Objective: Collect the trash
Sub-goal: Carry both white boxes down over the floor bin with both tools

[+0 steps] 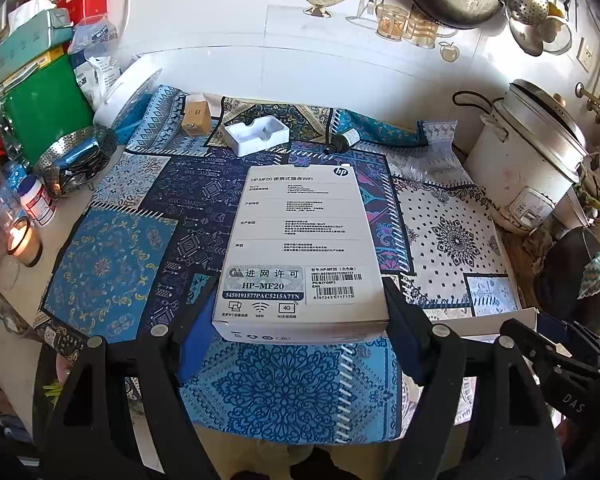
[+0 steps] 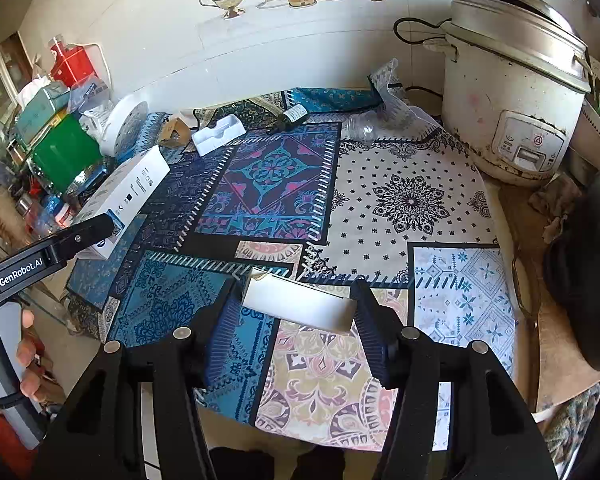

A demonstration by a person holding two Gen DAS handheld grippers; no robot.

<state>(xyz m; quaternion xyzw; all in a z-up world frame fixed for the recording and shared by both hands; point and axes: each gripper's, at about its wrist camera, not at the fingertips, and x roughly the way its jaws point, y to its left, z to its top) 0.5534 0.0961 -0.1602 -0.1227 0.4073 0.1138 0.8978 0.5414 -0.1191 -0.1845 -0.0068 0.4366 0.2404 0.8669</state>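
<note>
Patchwork cloth [image 2: 400,200] in blues, purples and white covers the table under both tongs, with a tiled wall behind. Left tongs [image 1: 300,312] are spread wide and clamp the near end of a white HP box [image 1: 300,240], one pad on each side of it; the box juts forward from them, label side up, and from the right wrist view it looks lifted off the cloth. Right tongs [image 2: 296,308] are also spread and grip a white lid [image 2: 298,304] by its two ends, held crosswise between the pads just above the cloth. Beyond the left tongs, past the far end of the box, a white plastic tray [image 1: 257,135] lies on the cloth, with a small brown carton [image 1: 196,117] to its left and a dark bottle [image 1: 342,141] on its side to its right. Ahead of the right tongs, near the wall, a clear crushed bottle [image 2: 360,126] lies on the cloth with clear wrap [image 2: 392,92] just behind it. Far right of both tongs stands a white rice cooker [image 2: 512,92]. Far left of the left tongs are a lit candle [image 1: 22,240], a steamer basket [image 1: 74,156] and a green box [image 1: 46,108] among piled clutter.
</note>
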